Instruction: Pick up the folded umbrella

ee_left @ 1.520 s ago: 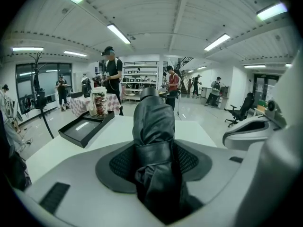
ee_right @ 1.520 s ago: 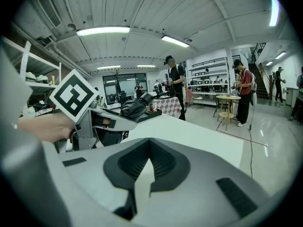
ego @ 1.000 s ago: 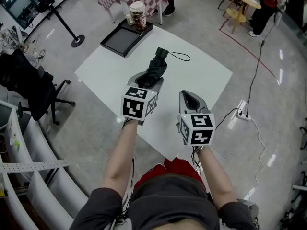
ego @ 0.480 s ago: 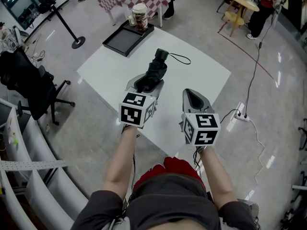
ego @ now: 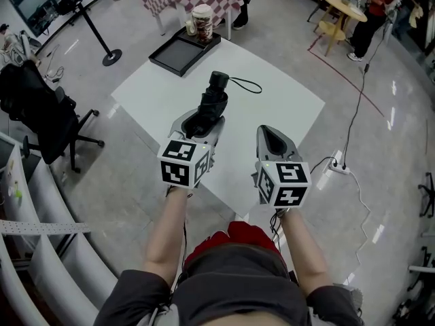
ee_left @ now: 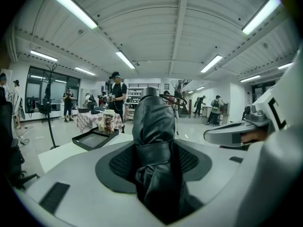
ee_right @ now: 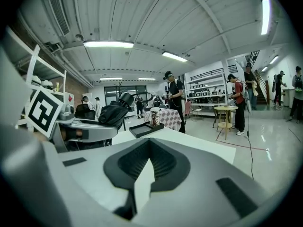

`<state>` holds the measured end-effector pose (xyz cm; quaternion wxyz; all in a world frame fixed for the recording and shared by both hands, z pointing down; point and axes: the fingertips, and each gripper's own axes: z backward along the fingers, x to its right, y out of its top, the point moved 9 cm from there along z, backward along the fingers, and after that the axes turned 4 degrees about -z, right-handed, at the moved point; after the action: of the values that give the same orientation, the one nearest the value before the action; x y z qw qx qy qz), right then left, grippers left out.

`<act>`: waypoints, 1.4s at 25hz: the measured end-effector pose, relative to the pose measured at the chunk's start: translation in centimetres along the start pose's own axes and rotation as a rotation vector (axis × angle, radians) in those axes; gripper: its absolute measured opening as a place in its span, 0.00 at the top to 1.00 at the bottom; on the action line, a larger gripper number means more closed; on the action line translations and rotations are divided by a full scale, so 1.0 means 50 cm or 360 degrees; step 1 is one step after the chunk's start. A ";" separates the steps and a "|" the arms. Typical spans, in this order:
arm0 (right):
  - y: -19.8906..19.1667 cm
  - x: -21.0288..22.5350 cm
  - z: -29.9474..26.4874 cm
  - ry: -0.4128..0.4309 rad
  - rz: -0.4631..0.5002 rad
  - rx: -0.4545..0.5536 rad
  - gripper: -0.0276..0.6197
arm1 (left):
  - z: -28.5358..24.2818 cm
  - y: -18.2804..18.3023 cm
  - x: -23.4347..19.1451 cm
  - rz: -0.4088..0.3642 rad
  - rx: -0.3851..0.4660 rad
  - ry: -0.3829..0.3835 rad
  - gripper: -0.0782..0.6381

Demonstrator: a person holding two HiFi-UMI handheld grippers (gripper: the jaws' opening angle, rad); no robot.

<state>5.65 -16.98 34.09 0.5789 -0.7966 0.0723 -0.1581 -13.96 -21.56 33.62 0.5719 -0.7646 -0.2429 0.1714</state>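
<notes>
Sitting at the far corner of the white square table (ego: 289,107): shallow black rectangular tray (ego: 178,54), bare inside but for a tall brown-and-white cup (ego: 202,23) at its far end, in it or just behind, impossible to tell. Shown by the head view alone: thin black wrist cord (ego: 246,83) looping off the handle end of the black folded fabric umbrella (ego: 212,100). Shown by the left gripper view alone: black fabric strap (ee_left: 154,150) wrapped round the bundle, dark ribbed pads (ee_left: 120,163) pressing on either side. Shown by the right gripper view: bundle held clear of the table, tilted upward. Clamped in the left gripper (ego: 200,122), jaws spread wide round its lower half, handle end pointing away. Just beside, right gripper (ego: 274,140), jaws pinched together on nothing.
</notes>
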 end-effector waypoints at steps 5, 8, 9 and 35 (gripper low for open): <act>0.001 -0.021 0.022 0.0030 0.0023 0.0013 0.93 | 0.043 -0.001 0.010 0.0033 0.0045 0.0038 0.57; 0.002 -0.032 0.033 0.0041 0.0039 0.0030 0.93 | 0.065 0.000 0.014 0.0032 0.0070 0.0057 0.57; 0.000 -0.036 0.035 0.0047 0.0039 0.0029 0.93 | 0.072 -0.001 0.015 0.0030 0.0078 0.0062 0.57; -0.020 -0.134 0.119 0.0096 0.0085 0.0103 0.93 | 0.251 -0.045 0.048 0.0110 0.0223 0.0116 0.57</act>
<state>1.29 -9.32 32.26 0.6059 -0.7702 0.1058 -0.1690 -19.18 -9.75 32.21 0.6262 -0.7363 -0.1828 0.1795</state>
